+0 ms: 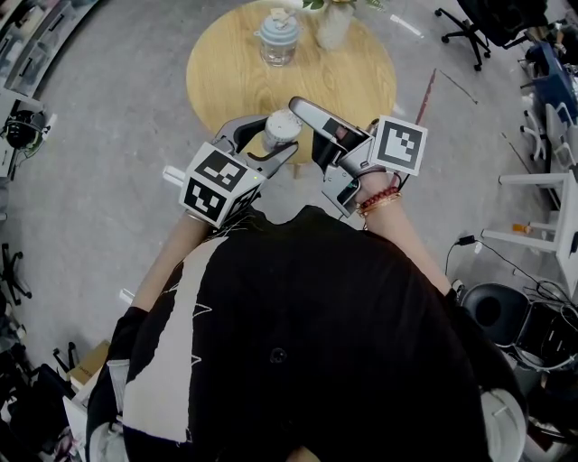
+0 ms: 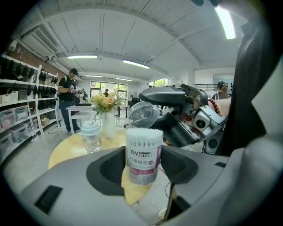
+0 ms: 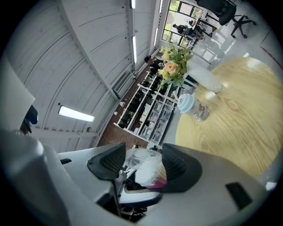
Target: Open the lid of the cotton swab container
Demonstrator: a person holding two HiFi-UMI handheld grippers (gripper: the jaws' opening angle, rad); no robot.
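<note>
The cotton swab container [image 2: 142, 155], a clear tube with a white and pink label, stands upright between the pads of my left gripper [image 2: 142, 167], which is shut on it. Its top is uncovered and the white swab tips show. Just above them sits the clear round lid [image 2: 142, 114], tilted, with my right gripper [image 2: 154, 114] shut on it. In the right gripper view the lid [image 3: 140, 159] lies between the jaws of that gripper [image 3: 142, 167]. From the head view both grippers, left [image 1: 269, 144] and right [image 1: 296, 113], meet over the container [image 1: 281, 129] at the table's near edge.
A round wooden table [image 1: 226, 81] lies ahead. At its far side stand a glass jar with a pale blue lid [image 1: 278, 38] and a white vase of flowers [image 1: 332, 23]. Office chairs [image 1: 470, 27] and cables are off to the right.
</note>
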